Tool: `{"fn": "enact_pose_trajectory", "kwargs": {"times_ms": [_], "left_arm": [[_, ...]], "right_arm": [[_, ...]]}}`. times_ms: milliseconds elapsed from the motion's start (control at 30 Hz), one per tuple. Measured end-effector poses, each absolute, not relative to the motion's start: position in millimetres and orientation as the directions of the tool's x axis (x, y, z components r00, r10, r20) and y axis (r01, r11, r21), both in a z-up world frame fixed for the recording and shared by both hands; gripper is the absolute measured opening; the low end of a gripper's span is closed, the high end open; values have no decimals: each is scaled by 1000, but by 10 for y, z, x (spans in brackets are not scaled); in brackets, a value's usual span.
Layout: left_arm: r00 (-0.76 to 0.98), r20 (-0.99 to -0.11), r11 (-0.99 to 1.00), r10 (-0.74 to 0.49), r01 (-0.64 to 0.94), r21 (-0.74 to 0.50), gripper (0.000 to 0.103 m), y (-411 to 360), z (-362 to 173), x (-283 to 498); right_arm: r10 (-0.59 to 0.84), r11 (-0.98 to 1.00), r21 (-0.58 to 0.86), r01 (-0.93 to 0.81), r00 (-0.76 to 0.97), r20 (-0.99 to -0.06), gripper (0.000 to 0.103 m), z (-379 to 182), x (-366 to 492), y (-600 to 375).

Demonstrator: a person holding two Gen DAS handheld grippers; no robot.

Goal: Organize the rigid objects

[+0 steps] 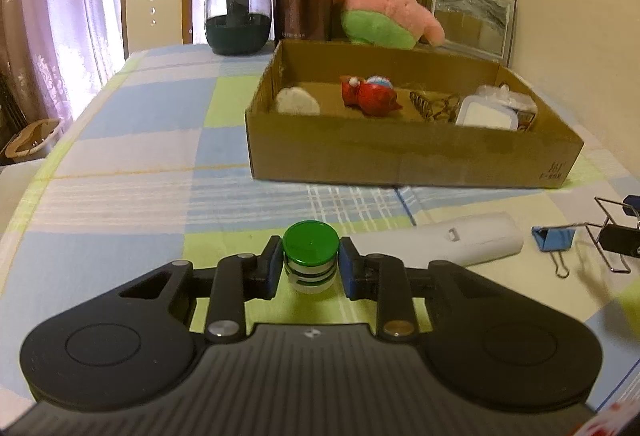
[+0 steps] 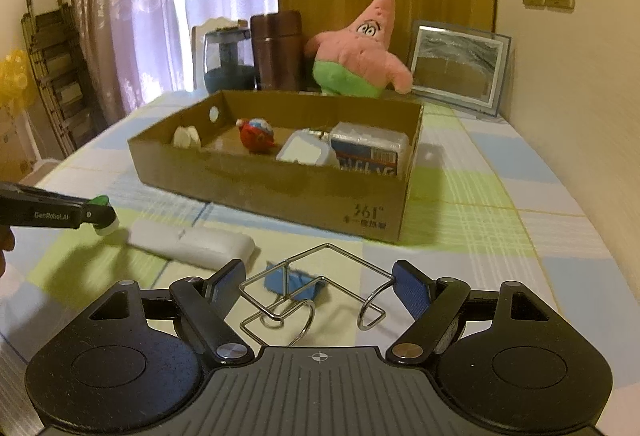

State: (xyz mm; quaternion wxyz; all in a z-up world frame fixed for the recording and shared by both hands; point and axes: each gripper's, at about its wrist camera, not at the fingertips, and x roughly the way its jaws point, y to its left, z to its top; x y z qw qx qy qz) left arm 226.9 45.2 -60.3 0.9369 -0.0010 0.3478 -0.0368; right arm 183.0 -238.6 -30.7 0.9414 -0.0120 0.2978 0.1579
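A small white bottle with a green cap point(image 1: 311, 256) stands on the checked tablecloth, and my left gripper point(image 1: 310, 268) is shut on it, a pad pressing each side. From the right wrist view, that left gripper point(image 2: 102, 216) is low at the far left with the green cap point(image 2: 102, 200) just showing. My right gripper point(image 2: 320, 284) holds a bent wire frame point(image 2: 328, 245) across its wide jaws, with both blue pads touching the wire. A blue binder clip point(image 2: 292, 282) lies under the frame. The cardboard box point(image 1: 400, 160) sits beyond and holds a red toy point(image 1: 370, 96) and several other items.
A white flat case point(image 2: 192, 242) lies between the two grippers. Behind the box stand a pink star plush point(image 2: 356, 48), a brown flask point(image 2: 276, 50), a dark glass jar point(image 1: 237, 14) and a picture frame point(image 2: 456, 64) against the wall. A chair is at the table's far edge.
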Motion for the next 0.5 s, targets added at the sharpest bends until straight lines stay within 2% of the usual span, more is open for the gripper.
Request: {"fn": "enact_pose_trajectory", "kwargs": {"times_ms": [500], "left_arm": [[771,-623,985,-130,173,9,25,116,-147,2341]], "right_arm": [[351,935,124,-333,809,-472,77,204,1973,-2178]]}}
